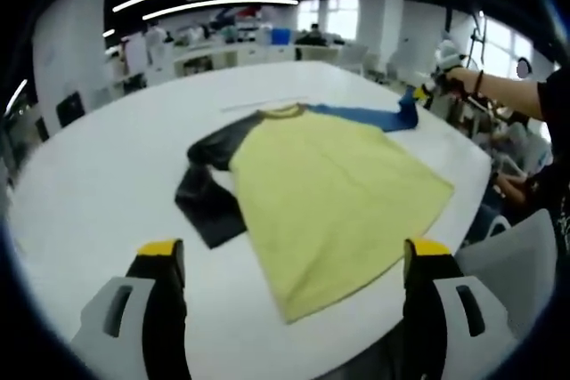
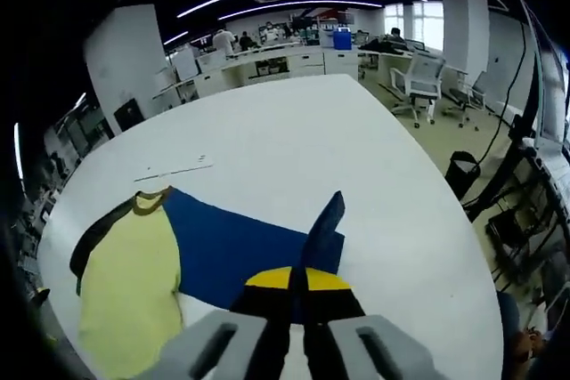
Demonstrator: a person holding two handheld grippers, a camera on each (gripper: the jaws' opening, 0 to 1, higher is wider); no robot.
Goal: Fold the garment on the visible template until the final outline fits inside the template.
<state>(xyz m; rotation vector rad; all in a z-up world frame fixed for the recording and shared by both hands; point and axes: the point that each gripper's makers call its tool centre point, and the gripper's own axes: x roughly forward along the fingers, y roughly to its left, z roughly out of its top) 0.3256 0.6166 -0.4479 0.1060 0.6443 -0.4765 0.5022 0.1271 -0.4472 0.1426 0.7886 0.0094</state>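
Note:
A yellow shirt (image 1: 329, 193) lies flat on the white table (image 1: 107, 157), collar (image 1: 283, 111) at the far end. Its dark grey sleeve (image 1: 209, 193) is bent at the near left. My left gripper (image 1: 294, 251) hangs open above the hem, one jaw on each side of it and touching nothing. The blue sleeve (image 1: 374, 116) stretches right to my right gripper (image 1: 435, 86), held in a person's hand. In the right gripper view, my right gripper (image 2: 298, 280) is shut on the cuff of the blue sleeve (image 2: 232, 246), which stands up between the jaws. The yellow body (image 2: 134, 300) lies left of it.
A thin pale strip (image 1: 267, 102) lies on the table just beyond the collar, also seen as a pale strip (image 2: 174, 169). A person's arm (image 1: 508, 95) reaches in at the right. Office chairs (image 2: 423, 77) and desks (image 2: 294, 60) stand past the table's far edge.

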